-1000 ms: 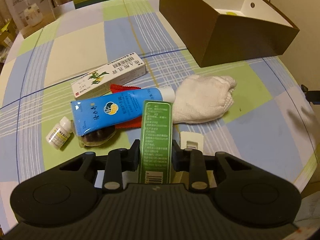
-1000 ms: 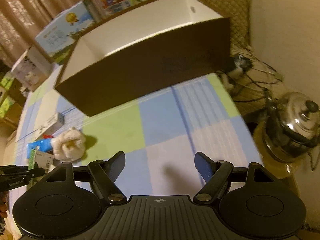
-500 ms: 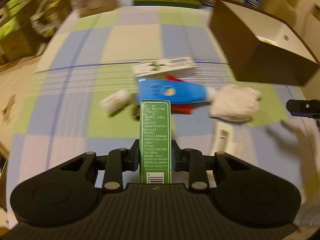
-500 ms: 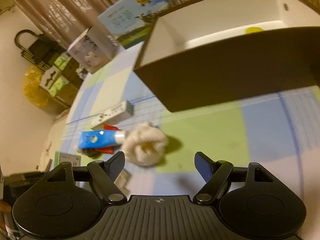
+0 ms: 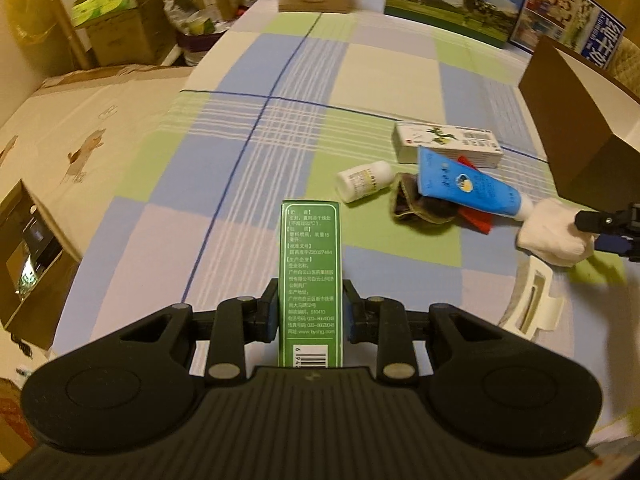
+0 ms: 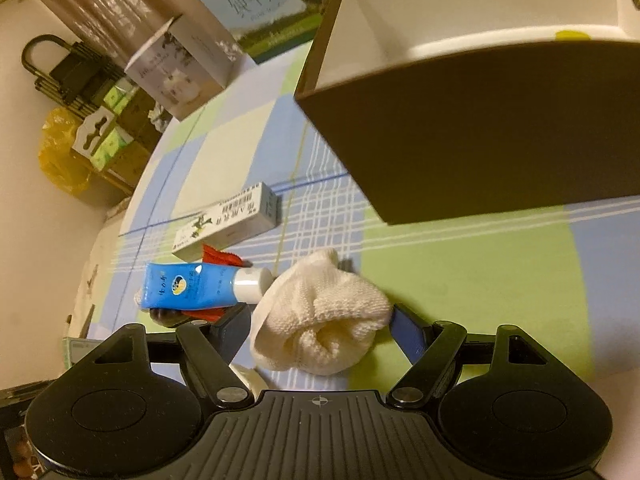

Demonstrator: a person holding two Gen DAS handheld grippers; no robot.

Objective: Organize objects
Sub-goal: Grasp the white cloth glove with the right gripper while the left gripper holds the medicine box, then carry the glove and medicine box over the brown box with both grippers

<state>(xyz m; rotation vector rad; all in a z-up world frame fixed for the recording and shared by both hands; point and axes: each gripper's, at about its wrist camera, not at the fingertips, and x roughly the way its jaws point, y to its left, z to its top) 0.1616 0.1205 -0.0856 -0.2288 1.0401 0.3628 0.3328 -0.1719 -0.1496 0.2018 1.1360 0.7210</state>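
Note:
My left gripper [image 5: 311,312] is shut on an upright green carton [image 5: 311,264], held above the checked tablecloth [image 5: 248,184]. Past it lie a small white bottle [image 5: 364,180], a dark pouch [image 5: 416,204], a blue tube [image 5: 468,188], a red packet [image 5: 476,220] and a white medicine carton [image 5: 448,144]. My right gripper [image 6: 318,326] stands open, low over the table, with a rolled white cloth [image 6: 320,320] between its fingers. The cloth [image 5: 552,236] and right gripper [image 5: 608,228] also show at the left wrist view's right edge.
A big brown box [image 6: 480,140] with a white inside stands open just behind the cloth, something yellow [image 6: 572,35] in it. A white plastic piece [image 5: 532,304] lies near the table's edge. Printed cartons [image 5: 452,0] line the far side; stacked boxes [image 5: 108,12] stand beyond the table.
The right gripper came down and leftward from beside the brown box until the white cloth lies between its fingers. The left gripper, still gripping the green carton, swung left and rolled.

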